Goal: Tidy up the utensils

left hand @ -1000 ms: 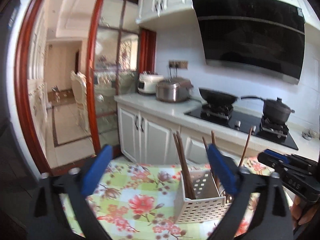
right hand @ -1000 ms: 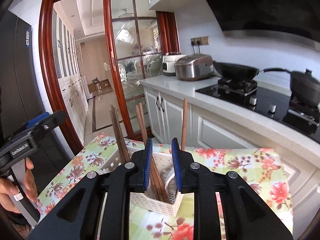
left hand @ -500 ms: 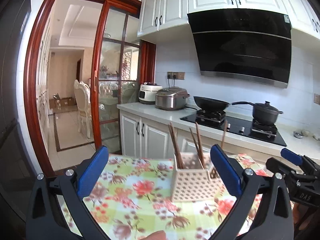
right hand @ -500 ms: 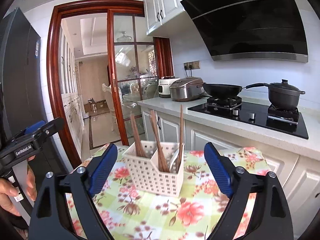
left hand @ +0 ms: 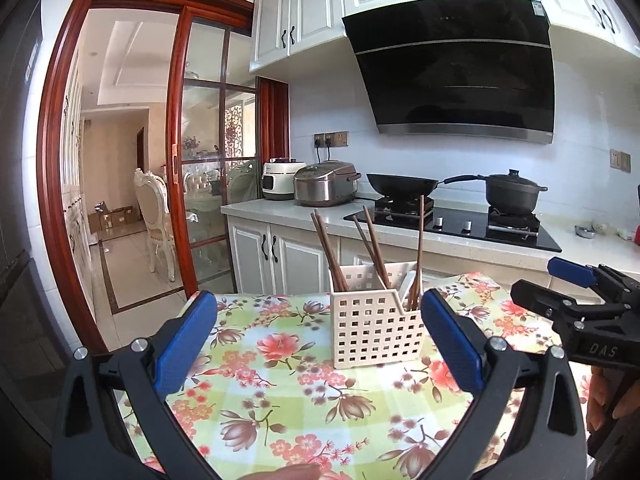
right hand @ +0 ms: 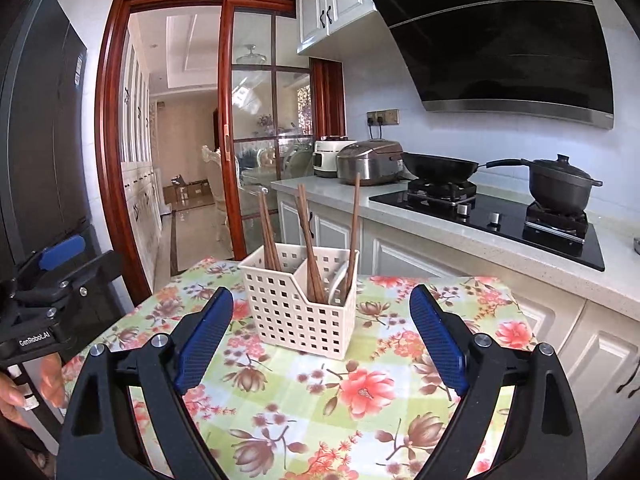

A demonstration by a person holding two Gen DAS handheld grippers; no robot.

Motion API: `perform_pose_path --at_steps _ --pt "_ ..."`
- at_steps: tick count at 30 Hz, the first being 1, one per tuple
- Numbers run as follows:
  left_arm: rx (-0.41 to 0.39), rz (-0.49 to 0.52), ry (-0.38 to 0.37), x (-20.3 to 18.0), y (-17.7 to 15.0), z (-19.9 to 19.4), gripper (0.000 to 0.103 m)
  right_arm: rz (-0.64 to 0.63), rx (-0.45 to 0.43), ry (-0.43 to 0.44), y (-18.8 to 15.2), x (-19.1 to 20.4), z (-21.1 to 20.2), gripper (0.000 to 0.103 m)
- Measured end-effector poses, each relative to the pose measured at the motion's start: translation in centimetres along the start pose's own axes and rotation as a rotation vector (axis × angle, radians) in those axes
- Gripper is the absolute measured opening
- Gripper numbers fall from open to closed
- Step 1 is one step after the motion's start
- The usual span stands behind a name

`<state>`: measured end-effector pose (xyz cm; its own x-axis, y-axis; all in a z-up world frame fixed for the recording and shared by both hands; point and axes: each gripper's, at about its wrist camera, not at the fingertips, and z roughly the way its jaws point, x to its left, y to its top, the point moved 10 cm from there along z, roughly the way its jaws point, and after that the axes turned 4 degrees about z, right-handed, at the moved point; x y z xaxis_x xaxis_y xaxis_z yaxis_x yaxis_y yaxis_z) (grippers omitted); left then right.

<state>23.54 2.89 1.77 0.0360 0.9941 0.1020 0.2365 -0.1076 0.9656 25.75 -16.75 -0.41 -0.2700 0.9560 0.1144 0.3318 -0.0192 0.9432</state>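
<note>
A white perforated utensil basket [left hand: 376, 328] [right hand: 298, 312] stands on the floral tablecloth [left hand: 280, 392] [right hand: 320, 400]. It has two compartments. Brown wooden chopsticks [left hand: 332, 252] [right hand: 269, 236] stand in both, and a white spoon [right hand: 338, 284] leans in one. My left gripper [left hand: 320, 344] is open and empty, held back from the basket. My right gripper [right hand: 322, 344] is open and empty, also short of the basket. Each gripper shows at the edge of the other's view: the right one [left hand: 576, 292], the left one [right hand: 52, 280].
Behind the table runs a white counter [left hand: 288, 212] with a rice cooker [left hand: 326, 184], a wok [left hand: 402, 186] and a black pot [left hand: 512, 192] on a hob. A red-framed glass door [left hand: 208, 160] is at the left.
The right gripper has opened wide from nearly shut over the basket and pulled back. The left gripper has also drawn back and up. The chopsticks now stand free in the basket.
</note>
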Motion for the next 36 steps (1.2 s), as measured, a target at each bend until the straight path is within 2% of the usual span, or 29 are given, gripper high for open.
perform_pose_path --at_steps 10,36 --pt "0.015 0.006 -0.011 0.0 -0.9 0.6 0.099 -0.020 0.021 0.004 -0.9 0.5 0.4 0.085" --pt "0.024 -0.014 -0.043 -0.5 -1.4 0.4 0.099 -0.036 0.016 0.012 -0.5 1.2 -0.2 0.085"
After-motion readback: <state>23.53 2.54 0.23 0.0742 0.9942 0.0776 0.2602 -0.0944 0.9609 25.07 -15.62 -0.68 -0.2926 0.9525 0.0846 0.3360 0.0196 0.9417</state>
